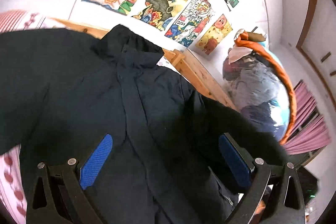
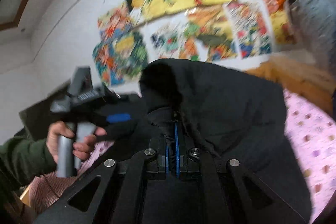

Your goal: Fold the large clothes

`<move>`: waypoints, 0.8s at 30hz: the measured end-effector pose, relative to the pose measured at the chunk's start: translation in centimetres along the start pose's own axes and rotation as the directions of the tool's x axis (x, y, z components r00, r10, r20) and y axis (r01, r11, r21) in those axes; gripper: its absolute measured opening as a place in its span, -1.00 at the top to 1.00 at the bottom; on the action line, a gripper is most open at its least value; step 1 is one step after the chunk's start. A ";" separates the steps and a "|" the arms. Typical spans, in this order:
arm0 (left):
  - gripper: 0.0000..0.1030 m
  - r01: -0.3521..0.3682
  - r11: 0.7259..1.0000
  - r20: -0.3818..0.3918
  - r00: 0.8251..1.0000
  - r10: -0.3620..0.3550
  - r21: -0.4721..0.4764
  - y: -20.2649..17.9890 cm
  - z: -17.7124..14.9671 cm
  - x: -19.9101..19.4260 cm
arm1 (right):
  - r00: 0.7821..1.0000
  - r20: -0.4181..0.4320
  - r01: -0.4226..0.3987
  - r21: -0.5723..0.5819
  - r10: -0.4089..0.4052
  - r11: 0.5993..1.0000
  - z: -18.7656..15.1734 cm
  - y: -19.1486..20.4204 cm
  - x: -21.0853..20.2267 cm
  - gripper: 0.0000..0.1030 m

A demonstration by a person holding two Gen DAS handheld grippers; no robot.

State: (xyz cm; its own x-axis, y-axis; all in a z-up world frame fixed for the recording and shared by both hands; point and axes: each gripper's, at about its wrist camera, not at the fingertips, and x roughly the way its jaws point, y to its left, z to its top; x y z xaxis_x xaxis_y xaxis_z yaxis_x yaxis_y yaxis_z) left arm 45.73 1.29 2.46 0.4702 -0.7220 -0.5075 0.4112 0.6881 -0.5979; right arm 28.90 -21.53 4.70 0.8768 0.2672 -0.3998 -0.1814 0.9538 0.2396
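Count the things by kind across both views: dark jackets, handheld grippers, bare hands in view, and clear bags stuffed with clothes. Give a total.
dark jacket: 1
grippers: 2 (left gripper, right gripper)
bare hand: 1
clear bag: 1
Total: 5

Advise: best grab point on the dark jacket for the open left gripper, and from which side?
Probably the sleeve edge under the left gripper, approached from above. The dark jacket lies front-up with the collar far from the camera, and its sleeve drapes out beside the body as a thin loose edge. The right gripper is already shut on a fold.
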 end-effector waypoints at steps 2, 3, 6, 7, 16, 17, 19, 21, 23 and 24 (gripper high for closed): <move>-0.97 0.039 0.999 -0.010 0.999 -0.039 -0.030 0.8 -0.7 -0.1 | 0.999 -0.054 -0.002 -0.004 0.002 1.000 -1.3 0.9 1.5 0.90; -0.97 0.058 0.997 -0.018 0.998 -0.059 -0.045 1.1 -1.3 -0.2 | 0.996 -0.086 -0.003 0.002 0.004 1.000 -2.0 1.2 2.4 0.90; -0.97 0.105 0.992 -0.054 0.993 -0.109 -0.076 2.0 -2.3 0.8 | 0.987 -0.161 0.017 0.025 -0.013 1.000 -3.4 1.4 4.2 0.88; -0.97 0.113 0.990 -0.066 0.991 -0.118 -0.083 2.2 -2.6 1.3 | 0.982 -0.187 0.022 0.031 -0.016 0.999 -4.0 1.4 4.7 0.86; -0.97 0.157 0.966 -0.252 0.945 -0.208 -0.207 3.5 -6.1 7.5 | 0.966 -0.249 -0.047 0.086 0.067 0.995 -7.8 0.9 4.0 -0.34; -0.97 0.178 0.963 -0.251 0.941 -0.227 -0.204 3.1 -6.2 7.5 | 0.965 -0.255 -0.045 0.072 0.062 0.996 -8.1 1.1 4.0 -0.34; -0.97 0.199 0.959 -0.253 0.935 -0.248 -0.202 2.6 -6.4 7.5 | 0.964 -0.260 -0.044 0.055 0.057 0.998 -8.6 1.5 4.2 -0.34; -0.97 0.222 0.951 -0.259 0.926 -0.274 -0.213 2.0 -6.4 7.5 | 0.967 -0.248 -0.051 0.057 0.064 0.997 -8.9 1.6 3.8 -0.34; -0.97 0.242 0.946 -0.264 0.918 -0.295 -0.218 1.3 -6.2 7.4 | 0.970 -0.230 -0.069 0.054 0.079 0.996 -9.1 1.8 3.1 -0.37; -0.97 0.255 0.944 -0.266 0.914 -0.306 -0.208 0.7 -6.1 7.2 | 0.972 -0.220 -0.078 0.046 0.087 0.996 -9.2 2.0 2.7 -0.40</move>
State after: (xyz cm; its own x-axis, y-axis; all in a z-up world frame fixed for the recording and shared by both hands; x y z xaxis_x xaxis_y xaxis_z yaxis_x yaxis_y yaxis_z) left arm 44.63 -3.85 -5.43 0.0966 -0.8897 -0.4463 0.3456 0.4505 -0.8232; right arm 26.85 -17.63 -4.04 0.7384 0.3725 -0.5622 -0.2292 0.9226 0.3103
